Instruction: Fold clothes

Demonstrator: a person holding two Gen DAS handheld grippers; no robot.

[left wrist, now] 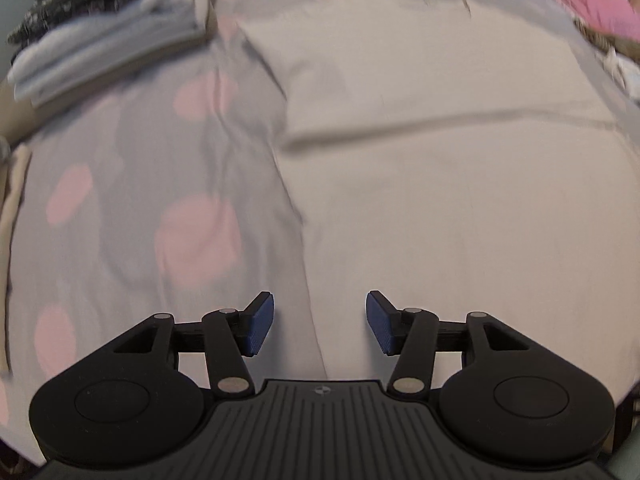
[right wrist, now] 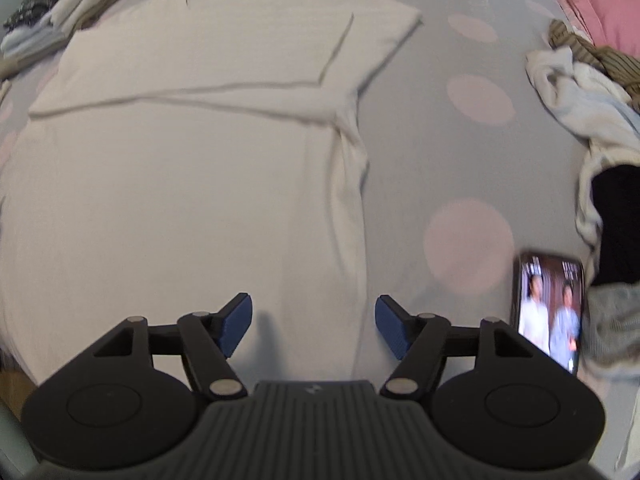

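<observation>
Both hand-held grippers were held with their jaws spread and nothing between them: the left hand-held gripper (left wrist: 320, 322) above the near left edge of the cream garment (left wrist: 460, 160), the right hand-held gripper (right wrist: 313, 326) above its near right edge. The garment was laid flat on the bed sheet (left wrist: 140, 208), grey with pink dots, and 1 sleeve (right wrist: 256, 96) was seen folded across the chest; the body itself did not appear to have been folded, so the work on this piece was judged to be at an early stage. A stack of folded clothes (left wrist: 108, 44) was seen at the far left, which suggested that several items had been finished. A heap of unfolded clothes (right wrist: 592, 128) was seen at the right, evidently left to be done. A phone (right wrist: 550, 312) with a lit screen was lying beside that heap. No containers were visible in either view.
</observation>
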